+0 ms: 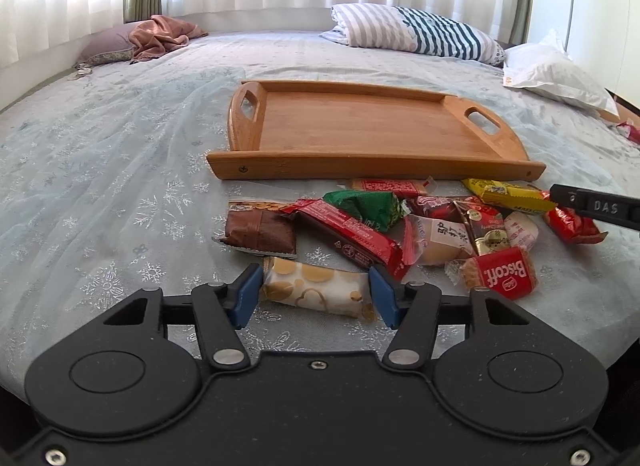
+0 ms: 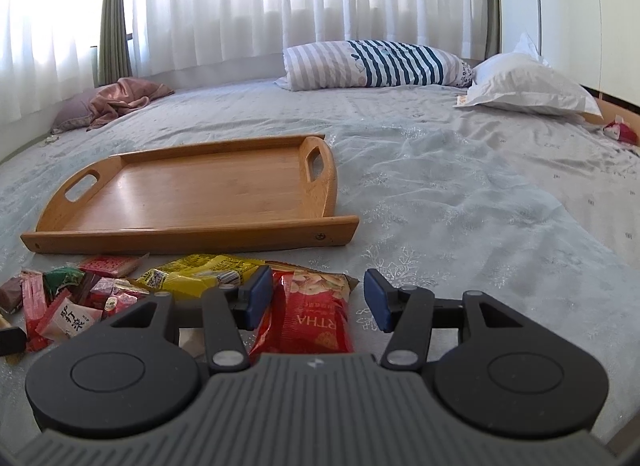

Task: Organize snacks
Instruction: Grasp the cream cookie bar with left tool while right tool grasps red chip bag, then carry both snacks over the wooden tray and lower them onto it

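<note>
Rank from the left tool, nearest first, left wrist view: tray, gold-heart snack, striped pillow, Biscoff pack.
1. Gold-heart snack: between the left tool's pads.
2. Biscoff pack: just right of the tool.
3. Tray: beyond the snack pile, centre.
4. Striped pillow: far end of bed, right.

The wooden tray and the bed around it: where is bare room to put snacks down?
The wooden tray holds nothing. The bedspread is bare right of the tray and left of it, up to the pillows. It is crowded only before the tray's near rail, where the snack pile lies.
</note>
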A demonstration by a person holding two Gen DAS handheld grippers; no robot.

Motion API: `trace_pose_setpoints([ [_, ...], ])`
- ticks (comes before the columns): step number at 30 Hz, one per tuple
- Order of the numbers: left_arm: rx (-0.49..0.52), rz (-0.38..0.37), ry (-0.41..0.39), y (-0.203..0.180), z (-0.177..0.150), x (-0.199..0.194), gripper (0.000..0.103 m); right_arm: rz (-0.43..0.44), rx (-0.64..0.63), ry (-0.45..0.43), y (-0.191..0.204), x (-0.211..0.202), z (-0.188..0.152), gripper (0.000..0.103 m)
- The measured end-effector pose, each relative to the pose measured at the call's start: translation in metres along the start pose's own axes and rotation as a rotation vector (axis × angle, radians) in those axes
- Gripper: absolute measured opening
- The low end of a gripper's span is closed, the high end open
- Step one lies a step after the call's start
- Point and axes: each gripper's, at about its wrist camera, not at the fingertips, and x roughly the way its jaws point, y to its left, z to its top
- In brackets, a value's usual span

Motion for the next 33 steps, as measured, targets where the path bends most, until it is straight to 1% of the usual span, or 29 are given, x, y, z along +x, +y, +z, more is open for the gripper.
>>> trace_pose_setpoints([
  [1,0.001,-0.002,-0.002,0.000,0.001,-0.001,0.055,0.000,0.000,0.002,0.000,0.000,0.000,0.062],
  [3,0.006,-0.002,-0.008,-0.001,0.002,-0.003,0.055,0.005,0.012,0.010,-0.002,0.002,-0.001,0.070],
  [6,0.001,-0.003,-0.012,-0.001,0.005,-0.005,0.054,0.021,0.048,0.031,-0.008,0.007,-0.002,0.073],
  [10,-0.007,-0.008,-0.026,-0.001,0.008,-0.008,0.054,0.054,0.059,0.071,-0.008,0.010,-0.003,0.073],
  [11,-0.009,-0.009,-0.031,-0.001,0.010,-0.009,0.054,0.064,0.056,0.084,-0.006,0.010,-0.004,0.070],
  [12,-0.011,-0.009,-0.035,0.000,0.011,-0.010,0.054,0.067,0.051,0.091,-0.004,0.010,-0.005,0.061],
  [13,-0.013,-0.010,-0.039,0.000,0.013,-0.010,0.054,0.059,0.044,0.100,-0.002,0.010,-0.006,0.055],
  [14,-0.015,-0.011,-0.043,0.000,0.014,-0.010,0.054,0.049,0.035,0.102,0.000,0.009,-0.006,0.051],
  [15,-0.018,-0.012,-0.046,0.001,0.016,-0.010,0.054,0.043,0.030,0.098,0.001,0.008,-0.007,0.049],
  [22,-0.034,-0.033,-0.064,0.005,0.029,-0.011,0.053,0.046,0.054,0.079,0.000,-0.005,0.001,0.047],
  [28,-0.090,-0.115,-0.059,0.015,0.056,-0.005,0.053,0.062,0.048,0.031,0.000,-0.017,0.020,0.048],
  [33,-0.107,-0.169,-0.062,0.016,0.086,0.004,0.053,0.093,0.025,0.013,0.003,-0.010,0.041,0.048],
])
